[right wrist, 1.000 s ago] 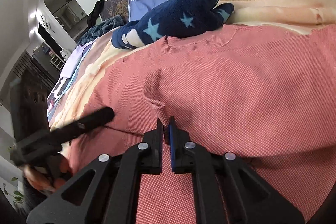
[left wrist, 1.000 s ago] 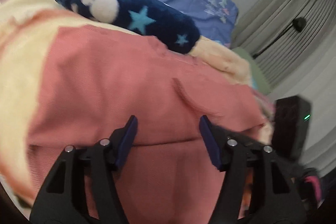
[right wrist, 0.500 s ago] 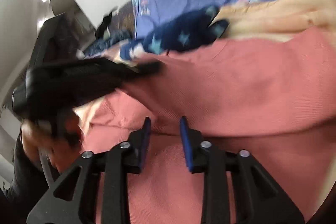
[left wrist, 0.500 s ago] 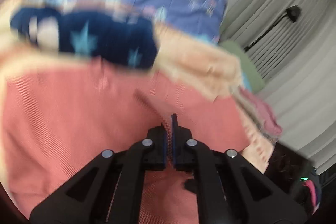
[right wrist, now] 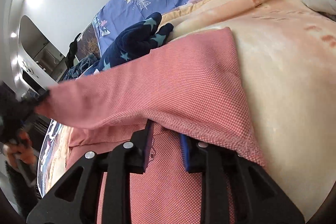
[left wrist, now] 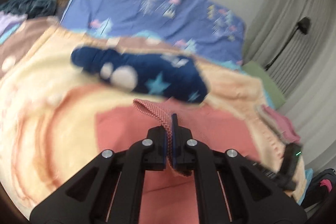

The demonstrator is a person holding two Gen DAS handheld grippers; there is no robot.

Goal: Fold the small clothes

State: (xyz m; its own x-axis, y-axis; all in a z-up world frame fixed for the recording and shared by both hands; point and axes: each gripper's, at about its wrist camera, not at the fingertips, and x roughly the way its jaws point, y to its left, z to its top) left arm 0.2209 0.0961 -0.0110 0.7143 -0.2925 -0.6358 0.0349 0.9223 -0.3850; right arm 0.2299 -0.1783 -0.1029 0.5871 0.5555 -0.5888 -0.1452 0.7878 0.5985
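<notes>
Garment (right wrist: 178,77) stretches left to right across the bed (right wrist: 283,77), its lifted edge pinched in the left tool (left wrist: 170,129). Right tool (right wrist: 166,140), jaws closing though spread, sits under the raised flap, gripping nothing

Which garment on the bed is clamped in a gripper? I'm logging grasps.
The pink knit garment, pinched in the shut left gripper; the navy star-patterned piece lies untouched behind it.

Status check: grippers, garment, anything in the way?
Left hand-held gripper shut on pink garment edge, lifted. Right hand-held gripper open, jaws just closing, fabric between. Navy star plush beyond, clear.
</notes>
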